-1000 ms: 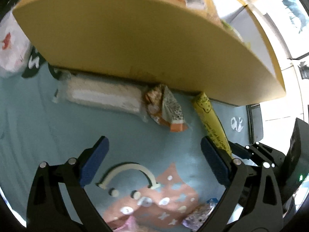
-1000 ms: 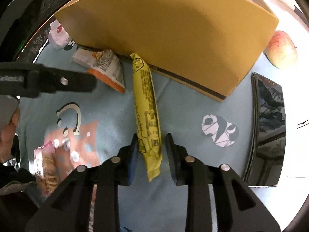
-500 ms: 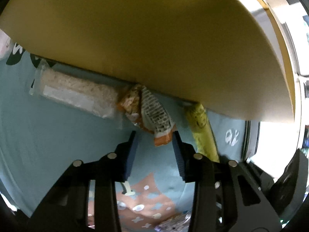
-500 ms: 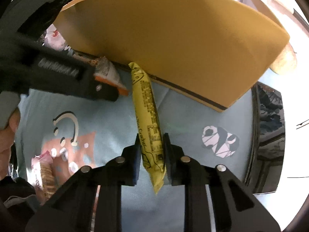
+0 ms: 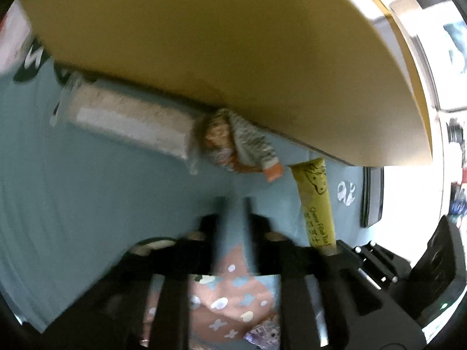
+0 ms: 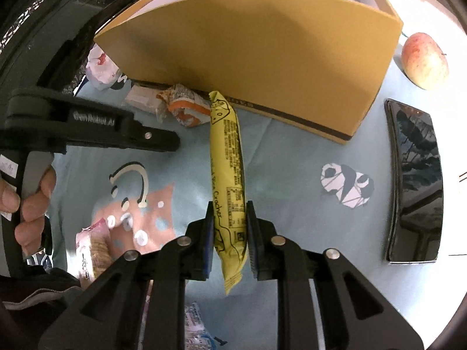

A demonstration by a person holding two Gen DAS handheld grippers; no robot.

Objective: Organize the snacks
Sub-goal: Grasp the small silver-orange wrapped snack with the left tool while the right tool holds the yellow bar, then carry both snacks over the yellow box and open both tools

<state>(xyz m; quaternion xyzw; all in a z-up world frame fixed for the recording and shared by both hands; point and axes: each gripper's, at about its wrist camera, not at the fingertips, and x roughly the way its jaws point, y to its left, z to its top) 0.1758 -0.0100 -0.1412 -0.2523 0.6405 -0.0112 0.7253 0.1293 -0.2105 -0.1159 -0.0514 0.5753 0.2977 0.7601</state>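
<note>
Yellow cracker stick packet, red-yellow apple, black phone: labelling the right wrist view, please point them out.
Yellow cracker stick packet (image 6: 227,157), right wrist view, printed middle.
Red-yellow apple (image 6: 424,59), right wrist view, centre.
Black phone (image 6: 416,180), right wrist view, screen.

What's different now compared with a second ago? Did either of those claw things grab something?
The right hand-held gripper closed on the yellow cracker stick and now holds it near its lower end. The left hand-held gripper went from wide open to nearly closed around the orange wrapper, then drew back and opened slightly; nothing is between its jaws. The cardboard box, clear cracker pack, phone and apple stayed put.
</note>
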